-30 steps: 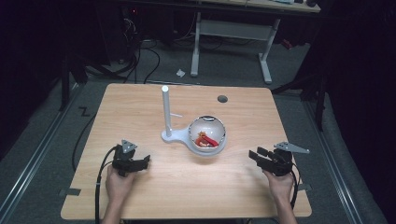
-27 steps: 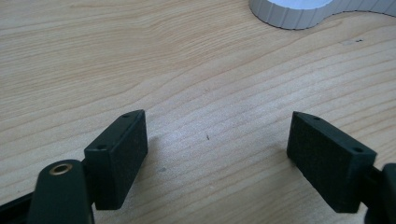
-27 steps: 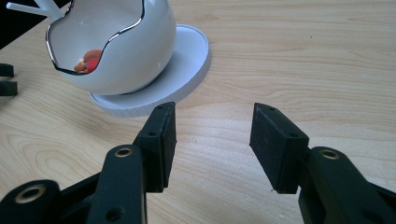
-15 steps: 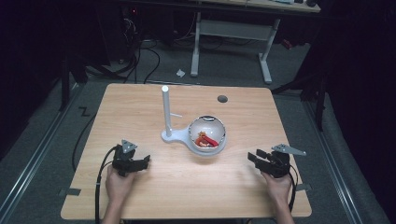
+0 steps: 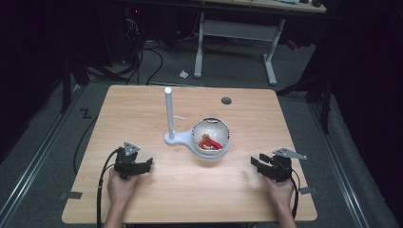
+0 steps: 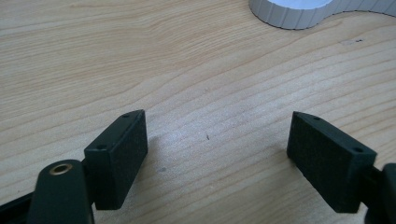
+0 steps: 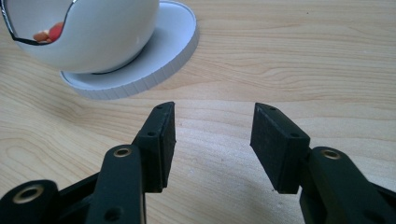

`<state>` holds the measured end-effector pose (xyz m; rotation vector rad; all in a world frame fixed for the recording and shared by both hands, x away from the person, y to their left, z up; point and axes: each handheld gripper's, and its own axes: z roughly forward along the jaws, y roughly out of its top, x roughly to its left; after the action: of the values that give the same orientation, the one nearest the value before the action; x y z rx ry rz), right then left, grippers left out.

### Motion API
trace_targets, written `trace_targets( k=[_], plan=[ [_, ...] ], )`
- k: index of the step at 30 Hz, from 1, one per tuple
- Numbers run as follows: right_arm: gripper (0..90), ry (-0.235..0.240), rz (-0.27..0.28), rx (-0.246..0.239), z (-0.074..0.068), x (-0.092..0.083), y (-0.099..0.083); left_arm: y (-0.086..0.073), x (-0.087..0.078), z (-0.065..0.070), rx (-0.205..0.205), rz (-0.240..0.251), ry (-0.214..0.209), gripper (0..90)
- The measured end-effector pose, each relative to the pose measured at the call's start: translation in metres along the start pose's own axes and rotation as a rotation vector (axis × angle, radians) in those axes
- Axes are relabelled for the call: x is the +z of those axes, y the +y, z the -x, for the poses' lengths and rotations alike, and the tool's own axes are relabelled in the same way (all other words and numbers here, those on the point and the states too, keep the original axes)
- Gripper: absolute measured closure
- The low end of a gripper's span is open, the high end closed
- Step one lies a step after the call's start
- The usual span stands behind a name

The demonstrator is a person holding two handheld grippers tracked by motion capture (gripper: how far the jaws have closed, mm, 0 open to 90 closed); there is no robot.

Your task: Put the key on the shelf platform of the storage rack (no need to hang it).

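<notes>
High view: the left gripper (image 5: 142,166) at 8 o'clock and right gripper (image 5: 259,165) at 4 o'clock are held spread and empty, apparently readied, flanking the white spherical bowl (image 5: 211,136) on its ribbed white stand (image 5: 177,139) at table centre.

Each black gripper (image 5: 145,164) has textured pads (image 7: 275,144), brass-ringed holes and a black cable.

The red and orange pieces (image 5: 209,141) inside the white bowl (image 5: 211,137) are too small to identify, the bowl is cut off by the right claw view's top edge, and the white base (image 6: 299,10) by the left claw view's top.
</notes>
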<state>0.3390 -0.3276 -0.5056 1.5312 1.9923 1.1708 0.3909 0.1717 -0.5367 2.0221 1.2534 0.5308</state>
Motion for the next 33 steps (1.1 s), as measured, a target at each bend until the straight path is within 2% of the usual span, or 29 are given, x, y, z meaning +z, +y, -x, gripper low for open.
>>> trace_targets(
  k=[9, 14, 33],
  plan=[
    [50.1, -0.037, -0.025, -0.035, -0.004, 0.009, -0.007, 0.0, 0.0, 0.0, 0.0, 0.0, 0.0, 20.8],
    [49.6, -0.08, -0.052, -0.088, -0.01, 0.015, -0.01, 0.0, 0.0, 0.0, 0.0, 0.0, 0.0, 20.8],
    [48.5, -0.101, -0.093, -0.126, -0.016, 0.027, -0.014, 0.0, 0.0, 0.0, 0.0, 0.0, 0.0, 20.8]
  ],
)
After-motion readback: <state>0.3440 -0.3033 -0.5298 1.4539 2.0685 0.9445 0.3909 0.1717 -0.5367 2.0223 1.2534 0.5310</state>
